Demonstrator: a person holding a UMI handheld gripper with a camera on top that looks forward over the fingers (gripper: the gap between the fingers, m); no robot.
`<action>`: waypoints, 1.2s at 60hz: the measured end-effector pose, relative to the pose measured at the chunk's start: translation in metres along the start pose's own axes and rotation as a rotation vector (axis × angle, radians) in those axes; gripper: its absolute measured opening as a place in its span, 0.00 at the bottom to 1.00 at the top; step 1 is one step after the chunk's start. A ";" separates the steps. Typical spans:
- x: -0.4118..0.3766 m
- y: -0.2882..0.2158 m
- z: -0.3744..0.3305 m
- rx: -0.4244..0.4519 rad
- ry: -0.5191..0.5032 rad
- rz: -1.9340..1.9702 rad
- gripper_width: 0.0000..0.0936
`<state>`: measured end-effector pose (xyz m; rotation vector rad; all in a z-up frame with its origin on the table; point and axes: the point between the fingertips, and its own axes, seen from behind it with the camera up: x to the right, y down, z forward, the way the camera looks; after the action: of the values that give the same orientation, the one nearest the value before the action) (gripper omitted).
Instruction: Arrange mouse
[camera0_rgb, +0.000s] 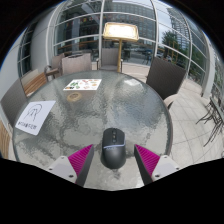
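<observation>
On the round glass table (60, 120), the mouse (112, 148) lies just ahead of your gripper (113, 162), centred on the gap between the two fingers and resting on its own weight. The fingers (77, 160) are spread wide, with clear space at either side of the mouse; nothing is gripped. This spacing appears intended to let the pads straddle the body before closing. Beyond the mouse, a white sheet (33, 116) with a printed mark lies to one side, and a coloured card (84, 85) lies farther off; either may serve as the target position, though that cannot be confirmed. Chairs (163, 75) stand round the table.
</observation>
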<state>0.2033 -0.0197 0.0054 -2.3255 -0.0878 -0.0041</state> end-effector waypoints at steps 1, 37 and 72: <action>0.000 -0.002 0.003 0.000 0.004 -0.002 0.86; -0.004 -0.016 0.018 -0.151 0.149 0.145 0.27; -0.330 -0.270 -0.036 0.219 -0.019 0.016 0.27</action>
<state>-0.1420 0.1178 0.2164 -2.1077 -0.0749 0.0339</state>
